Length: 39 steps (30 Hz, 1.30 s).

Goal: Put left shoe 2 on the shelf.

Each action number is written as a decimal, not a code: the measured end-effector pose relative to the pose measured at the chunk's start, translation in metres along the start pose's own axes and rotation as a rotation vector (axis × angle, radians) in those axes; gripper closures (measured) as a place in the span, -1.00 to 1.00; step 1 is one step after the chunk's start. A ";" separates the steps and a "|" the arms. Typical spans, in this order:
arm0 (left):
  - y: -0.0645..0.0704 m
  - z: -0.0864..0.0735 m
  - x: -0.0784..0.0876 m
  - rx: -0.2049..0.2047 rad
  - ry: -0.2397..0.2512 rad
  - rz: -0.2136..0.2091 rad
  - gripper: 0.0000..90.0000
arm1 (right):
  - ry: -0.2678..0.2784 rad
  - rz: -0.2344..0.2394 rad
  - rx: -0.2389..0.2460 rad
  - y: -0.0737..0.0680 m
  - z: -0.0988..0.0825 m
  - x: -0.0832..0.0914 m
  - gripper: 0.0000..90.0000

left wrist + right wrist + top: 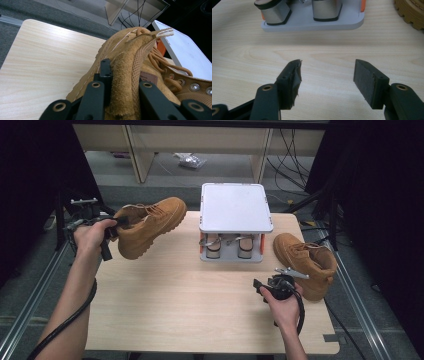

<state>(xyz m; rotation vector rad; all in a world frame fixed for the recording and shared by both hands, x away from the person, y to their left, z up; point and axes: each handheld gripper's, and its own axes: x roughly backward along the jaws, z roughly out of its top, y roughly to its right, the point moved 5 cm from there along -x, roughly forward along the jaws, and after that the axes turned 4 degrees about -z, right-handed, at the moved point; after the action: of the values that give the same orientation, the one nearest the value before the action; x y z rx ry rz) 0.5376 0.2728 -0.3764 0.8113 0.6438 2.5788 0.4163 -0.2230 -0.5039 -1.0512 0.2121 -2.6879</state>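
The left gripper (116,222) pinches the raised boot (150,225) by its heel collar; carry it level toward three o'clock. The right gripper's (327,75) fingers gape wide.

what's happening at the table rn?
A person works two handheld grippers. The left gripper is clamped on the heel collar of a tan boot, holding it tilted above the table. The right gripper sits open over bare wood, holding nothing. The second boot rests at the table's right edge, beside a grey two-tier rack.
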 end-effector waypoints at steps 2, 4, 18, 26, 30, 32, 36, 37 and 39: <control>0.001 0.001 -0.001 0.000 0.001 -0.001 0.80 | 0.001 -0.007 0.008 0.001 0.000 -0.001 -0.11; 0.002 0.002 -0.001 -0.001 0.000 -0.001 0.80 | 0.006 -0.025 0.013 0.001 0.000 -0.003 -0.11; 0.014 0.012 -0.005 0.003 0.018 -0.011 0.80 | 0.006 -0.028 0.016 0.002 -0.001 -0.003 -0.11; 0.019 0.017 -0.009 0.002 0.022 -0.014 0.80 | -0.008 -0.008 0.002 0.000 -0.002 -0.002 -0.11; 0.021 0.018 -0.010 0.003 0.021 -0.014 0.80 | -0.007 -0.005 0.002 0.000 -0.002 -0.002 -0.11; 0.023 0.019 -0.010 -0.003 0.023 -0.014 0.79 | -0.007 -0.005 0.002 0.000 -0.002 -0.002 -0.11; 0.025 0.021 -0.012 -0.009 0.025 -0.012 0.80 | -0.007 -0.011 0.003 0.000 -0.002 -0.002 -0.11; 0.026 0.021 -0.012 -0.009 0.024 -0.014 0.80 | -0.011 -0.013 0.003 0.000 -0.002 -0.002 -0.11; 0.027 0.022 -0.013 -0.010 0.024 -0.017 0.80 | -0.010 -0.006 0.003 0.000 -0.002 -0.002 -0.11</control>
<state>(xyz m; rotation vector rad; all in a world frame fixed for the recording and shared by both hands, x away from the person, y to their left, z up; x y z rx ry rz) 0.5556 0.2512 -0.3523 0.7699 0.6417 2.5784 0.4163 -0.2221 -0.5068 -1.0658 0.2036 -2.6866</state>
